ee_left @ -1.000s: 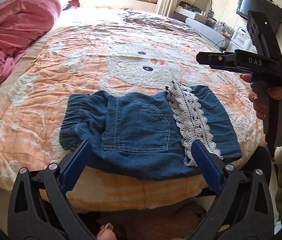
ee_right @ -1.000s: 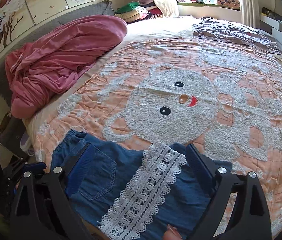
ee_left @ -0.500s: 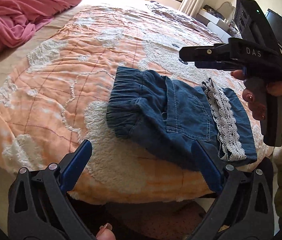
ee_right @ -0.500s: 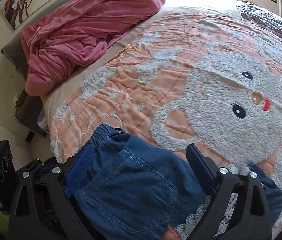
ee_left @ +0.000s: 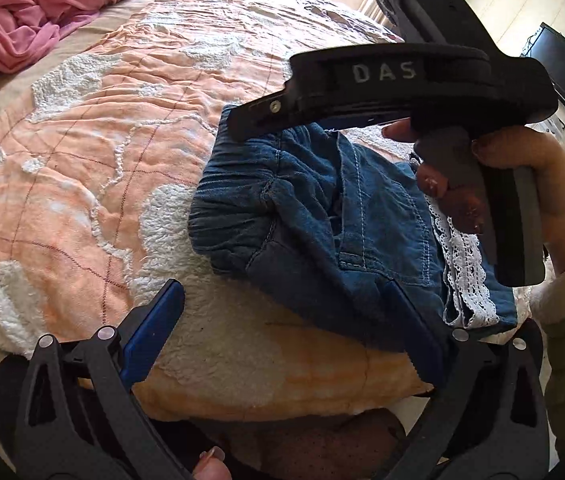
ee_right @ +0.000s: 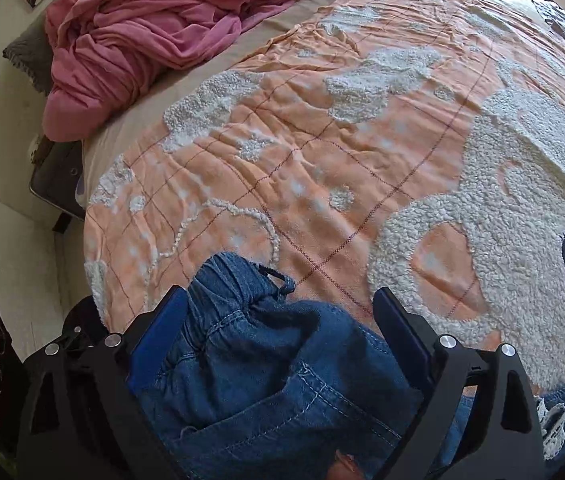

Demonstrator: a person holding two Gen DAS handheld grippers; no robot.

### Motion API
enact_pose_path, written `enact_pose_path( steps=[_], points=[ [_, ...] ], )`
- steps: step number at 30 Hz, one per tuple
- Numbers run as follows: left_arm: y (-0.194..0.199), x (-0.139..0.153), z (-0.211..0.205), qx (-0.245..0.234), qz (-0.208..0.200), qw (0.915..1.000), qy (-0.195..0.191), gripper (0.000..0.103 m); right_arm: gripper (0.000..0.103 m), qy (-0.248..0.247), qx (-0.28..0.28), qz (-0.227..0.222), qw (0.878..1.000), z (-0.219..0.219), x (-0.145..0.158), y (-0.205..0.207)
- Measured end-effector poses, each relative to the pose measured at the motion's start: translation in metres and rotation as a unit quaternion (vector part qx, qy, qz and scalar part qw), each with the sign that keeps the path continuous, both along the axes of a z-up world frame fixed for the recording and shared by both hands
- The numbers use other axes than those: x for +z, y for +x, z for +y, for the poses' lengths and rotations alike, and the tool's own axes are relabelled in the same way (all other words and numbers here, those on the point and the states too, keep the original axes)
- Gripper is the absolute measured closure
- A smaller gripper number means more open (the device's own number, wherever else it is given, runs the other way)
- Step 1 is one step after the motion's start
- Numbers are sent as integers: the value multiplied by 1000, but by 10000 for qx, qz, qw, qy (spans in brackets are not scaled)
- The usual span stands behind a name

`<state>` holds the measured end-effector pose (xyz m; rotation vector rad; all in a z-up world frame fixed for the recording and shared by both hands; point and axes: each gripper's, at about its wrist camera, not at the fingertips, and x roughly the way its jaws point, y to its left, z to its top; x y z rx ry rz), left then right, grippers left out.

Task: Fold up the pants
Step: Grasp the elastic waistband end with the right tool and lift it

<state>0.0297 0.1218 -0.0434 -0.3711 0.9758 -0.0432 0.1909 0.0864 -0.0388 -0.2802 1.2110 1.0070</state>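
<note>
The pants point(ee_left: 322, 216) lie folded near the front edge of the bed point(ee_left: 82, 140), a soft denim bundle with a gathered elastic waistband, pale stitched seams and a strip of white lace along the leg end. Under them the quilt point(ee_right: 322, 140) is peach, crossed by thin red-brown lines, with raised fleecy white patches that form an animal face with dark eyes beyond the pants. The left tongs point(ee_left: 282, 332) stand wide apart at the bed's edge, blue pads facing in; one tip overlaps the near edge of the pants, the other sits over bare quilt, nothing between them. The right tongs point(ee_right: 278, 332) are also apart, straddling the waistband, the bunched denim swelling up between the blue pads; whether the pads touch the cloth is hard to tell. In the left view the right tool's black body, marked DAS, hides the far edge of the pants, and the hand point(ee_left: 522, 184) holding it covers part of the lace. A crumpled pink blanket point(ee_right: 154, 32) is heaped at the far side of the bed, cut off by the frame.
</note>
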Motion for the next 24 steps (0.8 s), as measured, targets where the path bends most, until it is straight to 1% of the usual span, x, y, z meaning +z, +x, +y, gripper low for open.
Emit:
enact_pose_path(
  steps=[2, 4, 5, 6, 7, 8, 9, 12, 14, 16, 17, 18, 21, 23, 24],
  points=[
    [1, -1, 0, 11, -3, 10000, -29, 10, 11, 22, -6, 70, 10000, 1, -4, 1],
    [2, -2, 1, 28, -5, 10000, -51, 10, 18, 60, -3, 153, 9999, 1, -8, 2],
    [2, -2, 2, 41, -14, 10000, -58, 10, 30, 88, 46, 225, 9997, 2, -10, 2],
    [2, -2, 2, 56, -22, 10000, -68, 10, 45, 146, 106, 312, 9994, 3, -12, 2],
    [3, -2, 2, 77, -39, 9999, -86, 10, 53, 229, 179, 412, 9987, 4, -13, 1],
    [3, -3, 3, 113, -72, 9998, -117, 10, 60, 278, 242, 474, 9982, 6, -13, -1],
    [3, -3, 4, 155, -93, 9997, -158, 10, 62, 279, 268, 438, 9983, 6, -12, -2],
    [3, -4, 6, 268, -187, 9989, -344, 10, 68, 370, 249, 420, 9981, 2, -5, -2],
    [3, -3, 8, 305, -256, 9982, -457, 10, 69, 541, 251, 459, 9972, -5, 3, -1],
    [4, -2, 11, 369, -296, 9967, -659, 10, 69, 720, 243, 462, 9960, -13, 13, 0],
    [4, -1, 15, 382, -350, 9953, -819, 13, 70, 793, 240, 462, 9955, -17, 18, -1],
    [4, 0, 17, 380, -382, 9938, -973, 25, 70, 850, 242, 425, 9952, -21, 23, -1],
    [7, 3, 16, 332, -337, 9904, -1299, 41, 70, 993, 238, 251, 9945, -33, 37, -2],
    [9, 11, 9, 221, -401, 9898, -1346, 48, 70, 1075, 215, 138, 9939, -45, 45, -1],
    [9, 15, 4, 149, -450, 9900, -1327, 49, 70, 1120, 181, 104, 9935, -51, 48, 0]
  ],
)
